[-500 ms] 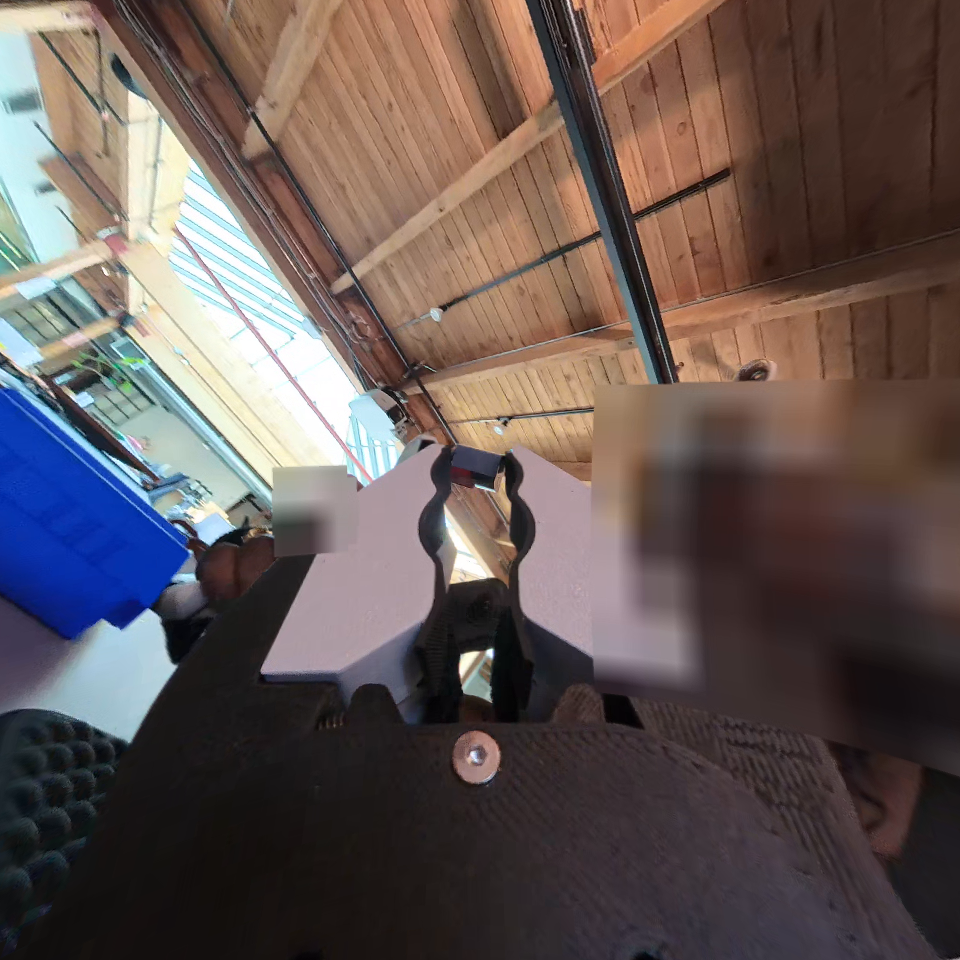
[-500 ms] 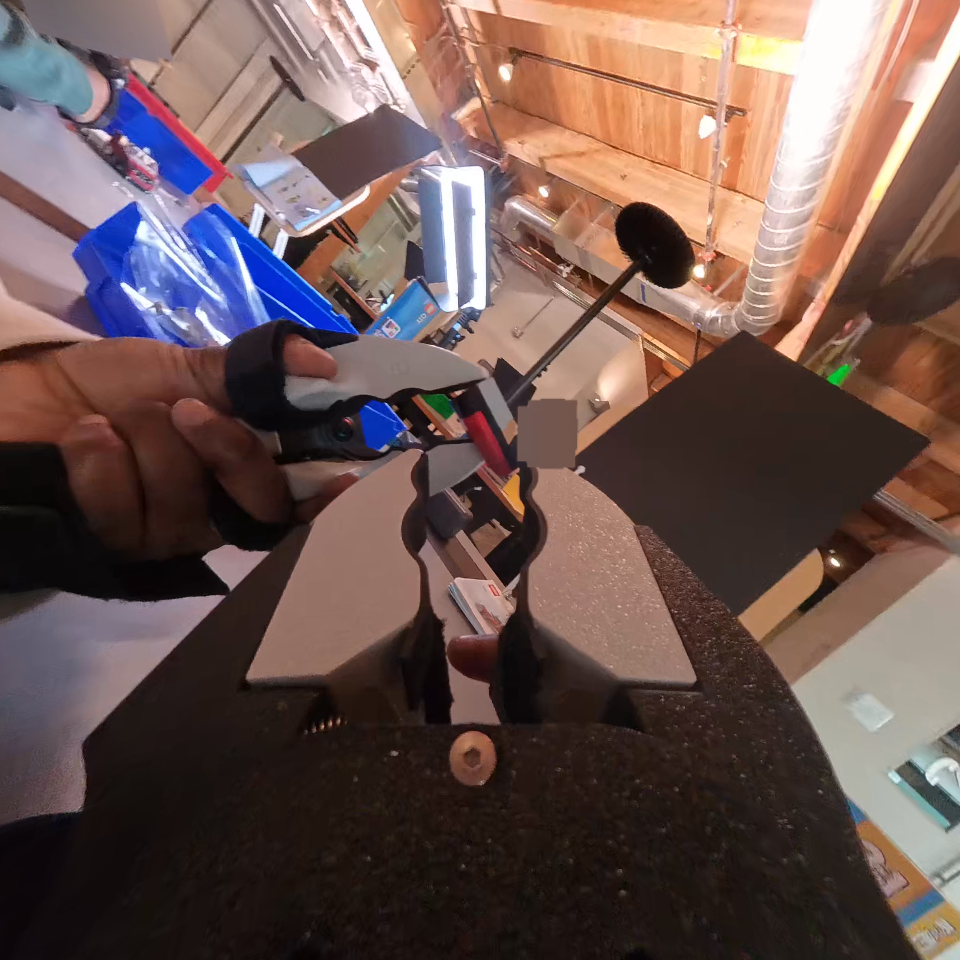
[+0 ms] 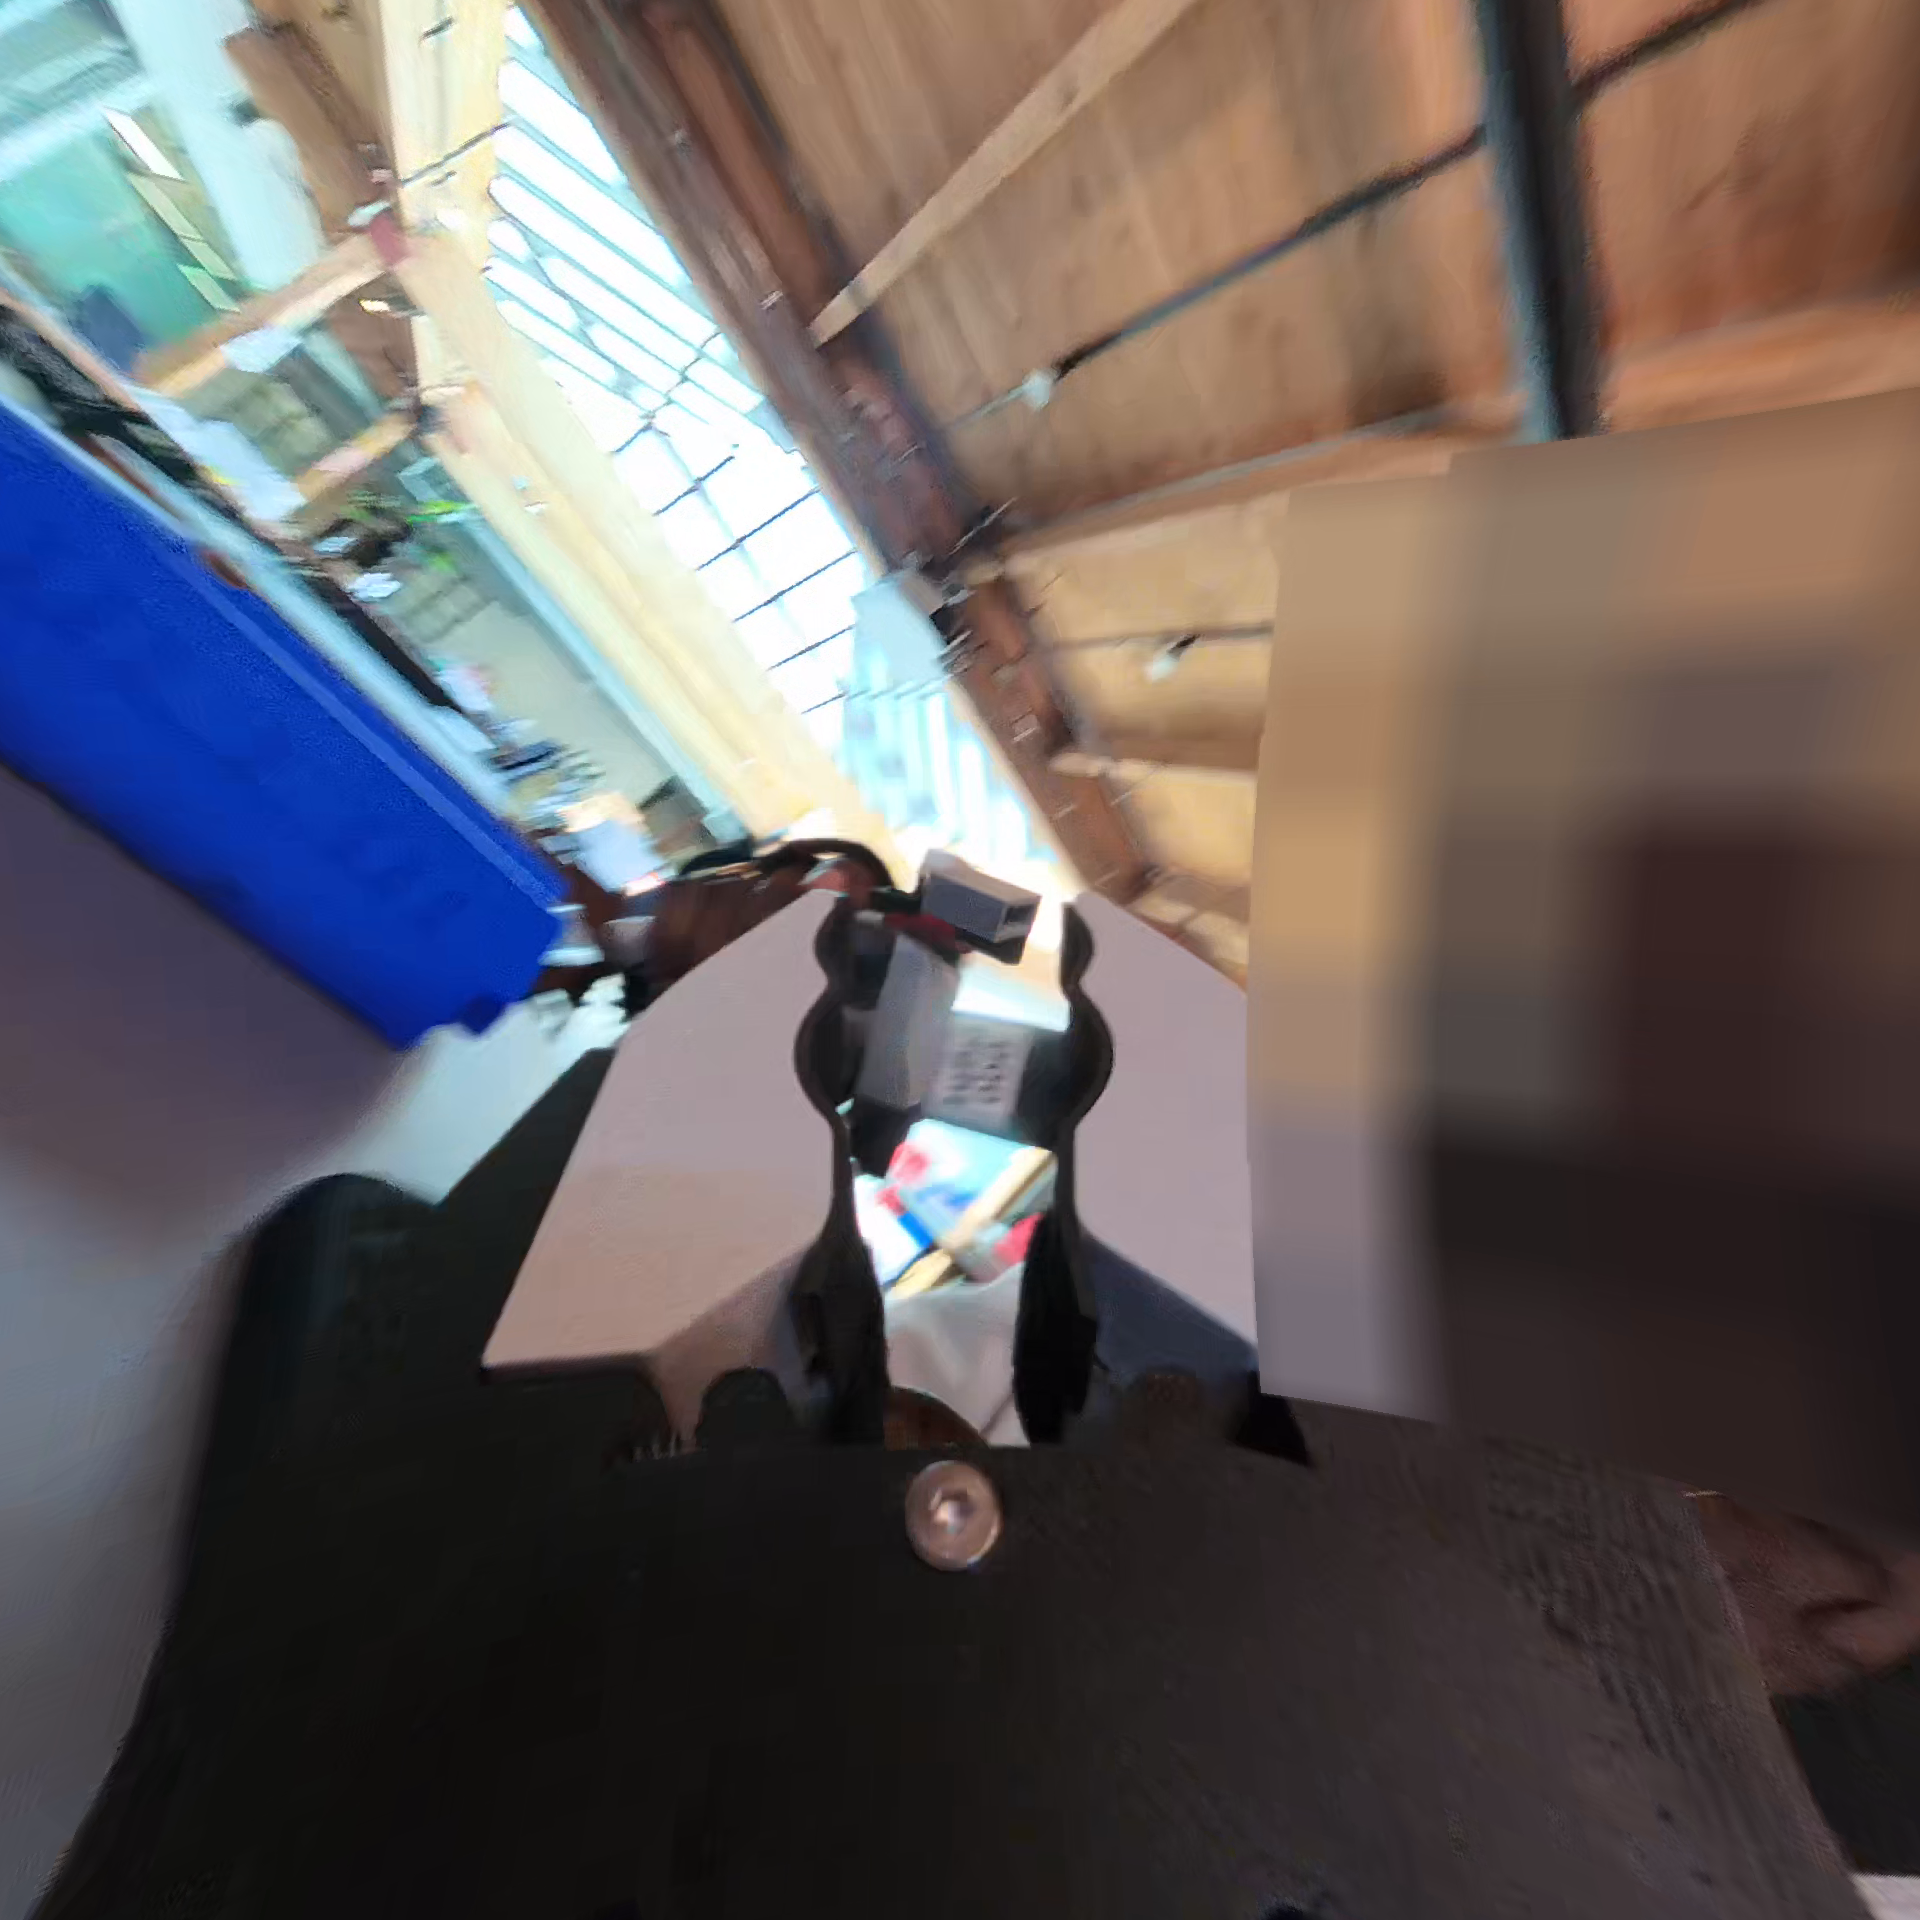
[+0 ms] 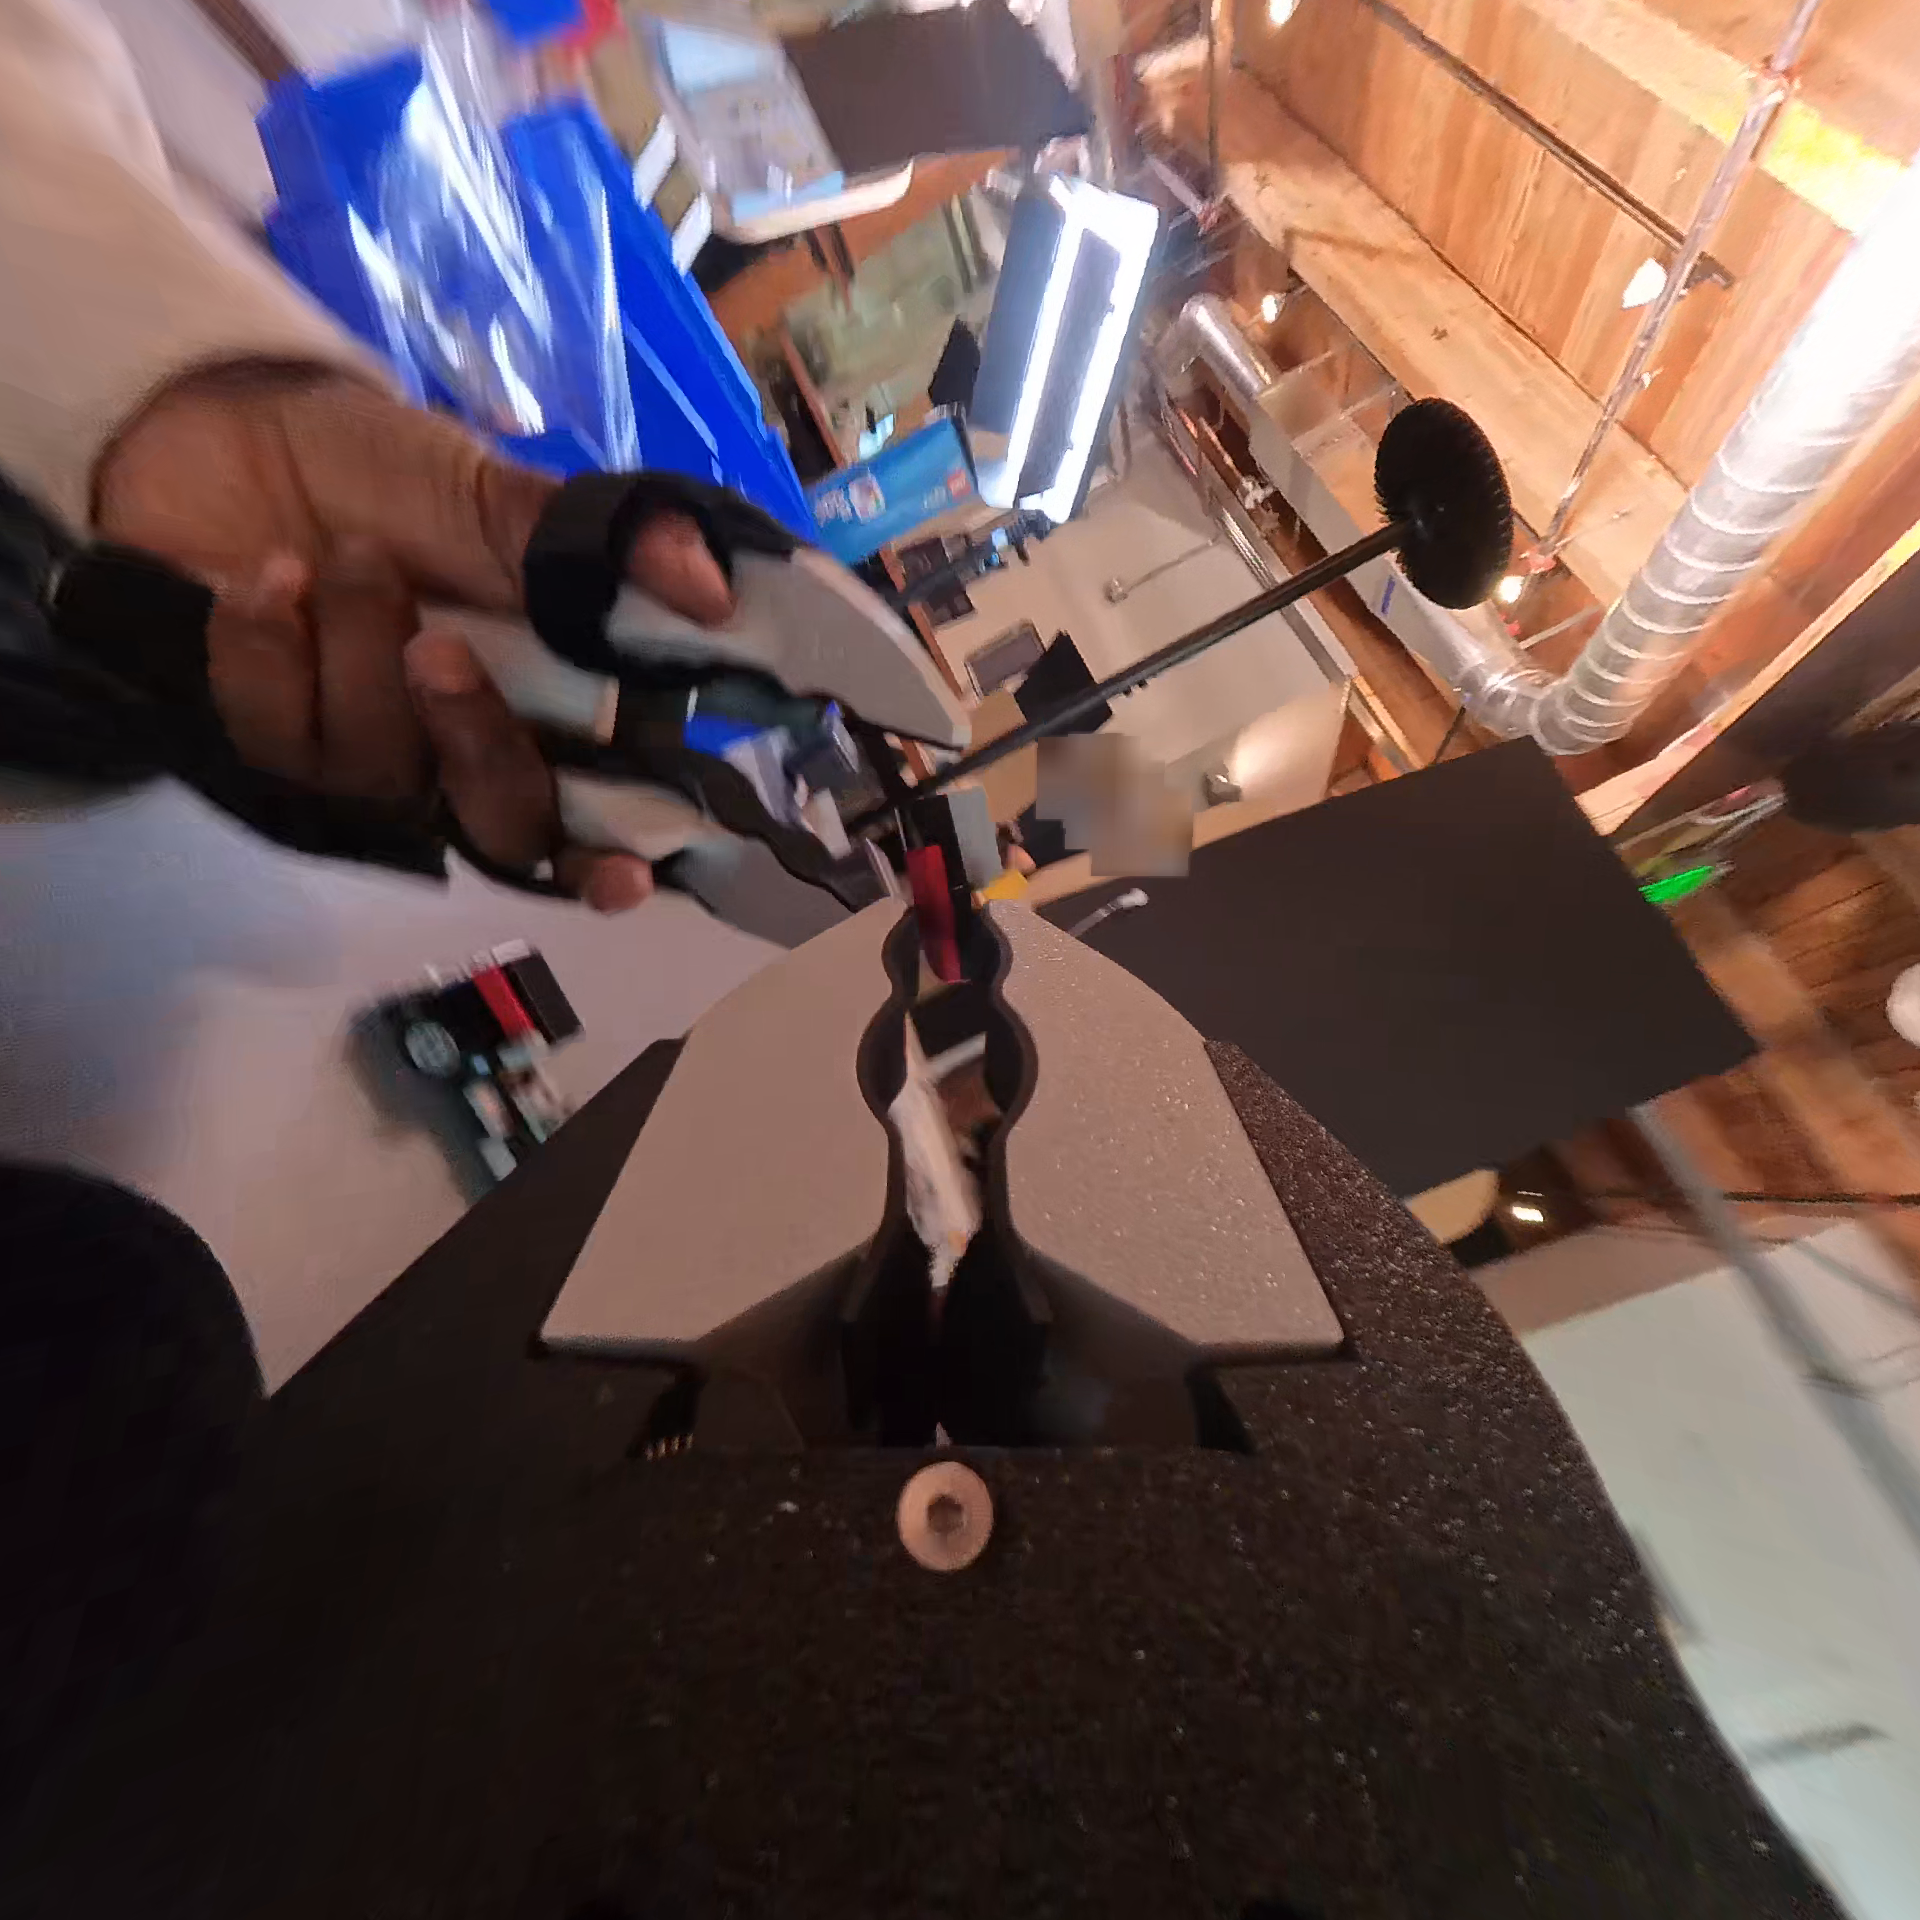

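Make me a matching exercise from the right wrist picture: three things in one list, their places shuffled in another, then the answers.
Things:
1. small red plastic piece
2. green circuit board
3. round black bristly disc

Places:
A. on the end of a thin black rod
B. between the right gripper fingertips
C. lying on the white table

Pairs: 1-B, 2-C, 3-A.

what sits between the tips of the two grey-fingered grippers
Right wrist view: a small red and black piece with a grey block at its far end.
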`<state>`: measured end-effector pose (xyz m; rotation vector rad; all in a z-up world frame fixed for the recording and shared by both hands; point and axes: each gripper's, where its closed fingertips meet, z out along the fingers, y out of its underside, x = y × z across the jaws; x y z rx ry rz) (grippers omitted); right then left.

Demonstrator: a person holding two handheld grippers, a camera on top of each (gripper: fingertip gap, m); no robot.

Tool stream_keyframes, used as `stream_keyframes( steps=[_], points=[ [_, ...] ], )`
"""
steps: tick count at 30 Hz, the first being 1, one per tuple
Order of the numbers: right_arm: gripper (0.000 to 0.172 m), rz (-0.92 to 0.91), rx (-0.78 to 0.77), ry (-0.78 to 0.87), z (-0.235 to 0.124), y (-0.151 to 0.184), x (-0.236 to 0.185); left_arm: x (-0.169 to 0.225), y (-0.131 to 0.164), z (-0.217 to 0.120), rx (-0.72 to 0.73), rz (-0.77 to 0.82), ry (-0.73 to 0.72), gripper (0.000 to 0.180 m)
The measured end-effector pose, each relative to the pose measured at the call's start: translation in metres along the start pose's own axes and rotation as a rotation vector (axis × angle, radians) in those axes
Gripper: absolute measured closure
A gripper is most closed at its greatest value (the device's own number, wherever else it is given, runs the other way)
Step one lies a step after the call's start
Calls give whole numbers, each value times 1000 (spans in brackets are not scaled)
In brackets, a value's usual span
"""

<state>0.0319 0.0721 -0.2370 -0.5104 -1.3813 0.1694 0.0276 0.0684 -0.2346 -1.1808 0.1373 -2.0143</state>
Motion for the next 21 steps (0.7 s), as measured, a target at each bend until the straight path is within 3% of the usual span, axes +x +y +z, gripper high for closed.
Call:
stream_keyframes(
  steps=[1,6,9,11,15,21],
  points=[
    [163,-86,-51,2,-2,3,1,-4,0,-2,-54,90,-67,137],
    [163,-511,-261,-41,-2,17,-10,-23,-3,-12,-290,638,-413,135],
    [163,-566,-256,-63,4,14,-19,-27,6,-13,-382,759,-470,145],
    [163,-568,-247,-75,6,13,-23,-32,14,-14,-444,769,-478,161],
    [161,-467,-189,-42,7,9,-19,-27,13,-13,-393,693,-432,163],
    [152,19,13,-35,3,2,-7,-11,9,-9,-229,307,-213,163]
  ],
)
